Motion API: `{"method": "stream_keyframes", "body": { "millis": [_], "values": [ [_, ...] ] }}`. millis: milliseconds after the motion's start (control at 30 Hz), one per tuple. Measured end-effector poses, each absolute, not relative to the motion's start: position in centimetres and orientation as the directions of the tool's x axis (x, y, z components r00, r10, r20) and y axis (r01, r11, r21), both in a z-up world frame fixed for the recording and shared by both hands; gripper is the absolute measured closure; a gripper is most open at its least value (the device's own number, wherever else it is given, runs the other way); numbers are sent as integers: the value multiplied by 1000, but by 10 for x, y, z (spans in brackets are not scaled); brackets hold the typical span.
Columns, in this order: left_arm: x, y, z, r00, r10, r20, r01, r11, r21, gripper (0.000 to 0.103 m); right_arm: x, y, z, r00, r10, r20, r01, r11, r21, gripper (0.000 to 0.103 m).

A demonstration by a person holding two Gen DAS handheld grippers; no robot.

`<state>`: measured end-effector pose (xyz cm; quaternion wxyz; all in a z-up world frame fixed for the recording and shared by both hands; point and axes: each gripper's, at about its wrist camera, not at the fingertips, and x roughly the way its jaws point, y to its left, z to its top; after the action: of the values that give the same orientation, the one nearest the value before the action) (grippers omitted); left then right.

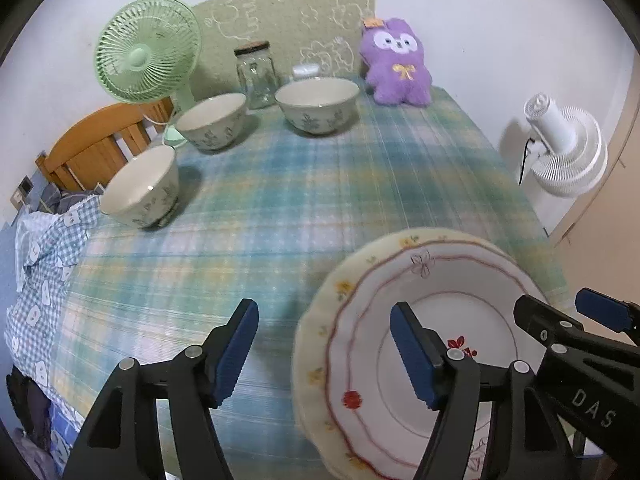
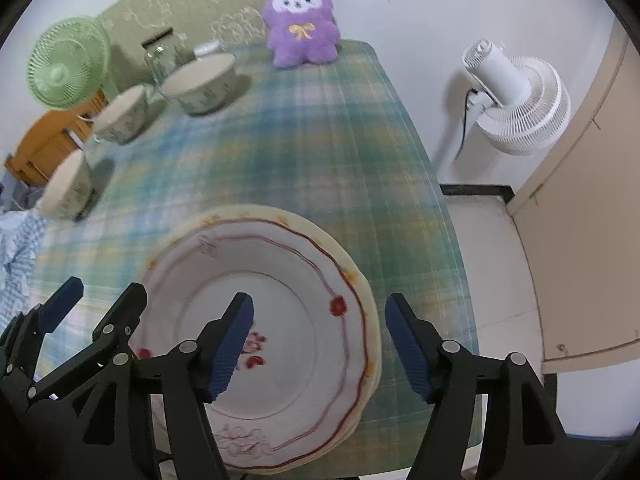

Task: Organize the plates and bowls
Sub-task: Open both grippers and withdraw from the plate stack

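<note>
A white plate with a red wavy line (image 1: 460, 280) (image 2: 280, 272) lies on top of a cream plate with yellow flowers (image 1: 316, 344) near the table's front edge. My left gripper (image 1: 324, 320) is open, and the stack's left rim sits between its fingers without being pressed. My right gripper (image 2: 320, 312) is open astride the right rim. Each gripper shows in the other's view, the right gripper (image 1: 564, 310) and the left gripper (image 2: 100, 296). Three cream bowls with a grey leaf pattern stand apart at the far left: one at the back (image 1: 316, 106) (image 2: 200, 82), one in the middle (image 1: 212, 120) (image 2: 122, 118), one nearer (image 1: 140, 186) (image 2: 66, 188).
A plaid tablecloth (image 1: 320, 184) covers the table. At the back stand a green fan (image 1: 146, 50), a glass jar (image 1: 256, 72) and a purple plush toy (image 1: 396, 62). A white fan (image 1: 564, 144) stands past the right edge; a wooden chair (image 1: 96, 144) and checked cloth (image 1: 44, 260) are on the left.
</note>
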<state>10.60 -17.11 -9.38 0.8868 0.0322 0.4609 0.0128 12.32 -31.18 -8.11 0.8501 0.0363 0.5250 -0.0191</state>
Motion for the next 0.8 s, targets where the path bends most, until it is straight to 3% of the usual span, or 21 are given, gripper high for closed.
{"method": "stream_keyframes", "body": {
  "millis": [800],
  "values": [
    [133, -34, -37, 621, 26, -783, -27, 1000, 11, 27, 142, -176, -17, 548, 21, -836, 39, 998, 50, 31]
  ]
}}
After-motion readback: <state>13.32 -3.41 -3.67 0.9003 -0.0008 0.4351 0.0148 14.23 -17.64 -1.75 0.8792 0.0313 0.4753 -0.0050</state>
